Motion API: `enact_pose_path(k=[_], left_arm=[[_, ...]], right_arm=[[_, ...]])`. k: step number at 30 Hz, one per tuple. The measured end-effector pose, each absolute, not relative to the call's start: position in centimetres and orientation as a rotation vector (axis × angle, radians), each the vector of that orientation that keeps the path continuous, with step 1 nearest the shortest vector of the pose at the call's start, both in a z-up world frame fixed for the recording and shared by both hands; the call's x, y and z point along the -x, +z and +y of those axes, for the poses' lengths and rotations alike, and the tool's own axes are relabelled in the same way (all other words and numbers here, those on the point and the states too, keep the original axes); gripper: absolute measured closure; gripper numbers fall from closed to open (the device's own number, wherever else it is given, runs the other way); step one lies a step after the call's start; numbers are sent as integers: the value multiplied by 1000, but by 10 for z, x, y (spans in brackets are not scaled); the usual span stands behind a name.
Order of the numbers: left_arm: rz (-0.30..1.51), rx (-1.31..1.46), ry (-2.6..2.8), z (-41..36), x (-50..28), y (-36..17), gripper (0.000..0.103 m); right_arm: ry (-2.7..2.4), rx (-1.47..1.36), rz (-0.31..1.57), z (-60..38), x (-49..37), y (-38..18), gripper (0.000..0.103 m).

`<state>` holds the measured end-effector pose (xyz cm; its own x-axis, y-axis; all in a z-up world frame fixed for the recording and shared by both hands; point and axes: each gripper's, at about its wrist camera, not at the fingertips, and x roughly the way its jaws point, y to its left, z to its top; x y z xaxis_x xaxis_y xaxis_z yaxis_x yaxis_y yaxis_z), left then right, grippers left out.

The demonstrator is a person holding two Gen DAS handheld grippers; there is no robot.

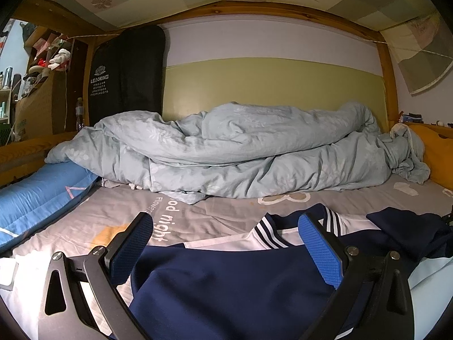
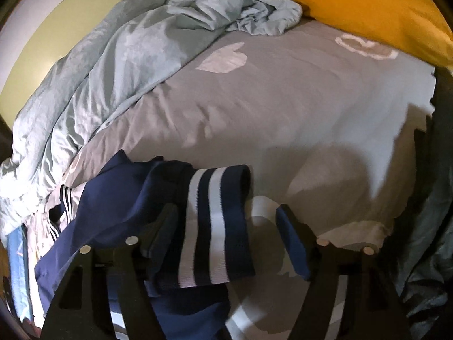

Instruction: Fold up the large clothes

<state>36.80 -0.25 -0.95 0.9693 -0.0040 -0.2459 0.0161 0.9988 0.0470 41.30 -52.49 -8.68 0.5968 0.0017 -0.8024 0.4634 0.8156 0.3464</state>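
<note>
A navy jacket (image 1: 226, 283) with white panels and a striped collar (image 1: 269, 232) lies on the grey bed sheet (image 1: 215, 212). My left gripper (image 1: 225, 221) hovers low over its body, open wide, with the blue pads (image 1: 320, 246) apart from the cloth. In the right wrist view, the jacket's sleeve (image 2: 113, 198) runs in from the left and ends in a navy cuff with white stripes (image 2: 215, 221). That cuff lies between the fingers of my right gripper (image 2: 226, 209), against the left finger. A gap separates it from the right pad (image 2: 291, 240), so the gripper is open.
A crumpled pale blue duvet (image 1: 226, 147) fills the back of the bed along the green wall. A blue padded mat (image 1: 36, 198) lies at the left, an orange pillow (image 2: 368, 8) at the right. Dark cloth (image 2: 424, 255) hangs at the right edge. Wooden bunk posts frame the bed.
</note>
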Motion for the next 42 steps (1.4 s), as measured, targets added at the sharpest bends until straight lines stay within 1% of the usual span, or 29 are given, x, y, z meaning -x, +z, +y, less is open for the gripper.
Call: enact_pose_path(k=[4, 5, 6, 7, 8, 9, 12, 18, 23, 26, 28, 31, 33, 35, 37, 38, 39, 40, 42], left_arm=[[250, -59, -15, -4, -368, -9, 0], [251, -62, -16, -4, -368, -9, 0], [250, -64, -16, -4, -368, -9, 0], [248, -66, -15, -5, -368, -9, 0], [247, -65, -15, -5, -368, -9, 0], [245, -66, -13, -6, -368, -9, 0], [238, -71, 6, -8, -367, -9, 0], [230, -64, -31, -11, -362, -6, 0], [259, -115, -130, -32, -356, -7, 0], [299, -157, -190, -52, -354, -13, 0], [298, -197, -197, -63, -351, -16, 0], [304, -230, -199, -72, -349, -19, 0], [316, -226, -212, -73, -350, -21, 0], [331, -216, -227, -71, -352, -22, 0], [355, -198, -254, -70, -354, -23, 0], [367, -189, -268, -69, -355, -23, 0], [381, -179, -287, -69, -355, -24, 0], [394, -171, -304, -70, -356, -25, 0], [415, -154, -335, -70, -356, -25, 0]], right_arm=[[-277, -572, 908, -525, -414, -87, 32], [-272, -564, 908, -523, -415, -86, 38], [-256, -567, 901, -521, -414, -85, 61], [-227, -582, 891, -521, -414, -83, 71], [-224, -581, 884, -519, -413, -79, 87], [-217, -571, 861, -517, -411, -74, 92], [-176, -534, 771, -506, -401, -49, 96], [66, -527, 642, -455, -382, -1, 98], [255, -352, 611, -380, -373, 20, 98], [387, -340, 653, -348, -376, 12, 100], [471, -343, 722, -325, -383, -4, 100], [498, -298, 809, -298, -392, -27, 100], [484, -260, 832, -288, -394, -37, 100], [491, -261, 839, -288, -395, -39, 97], [485, -272, 824, -291, -393, -34, 84], [485, -280, 804, -293, -388, -29, 72], [480, -280, 776, -296, -384, -21, 63], [475, -275, 761, -299, -382, -15, 61], [473, -280, 719, -305, -375, -2, 61]])
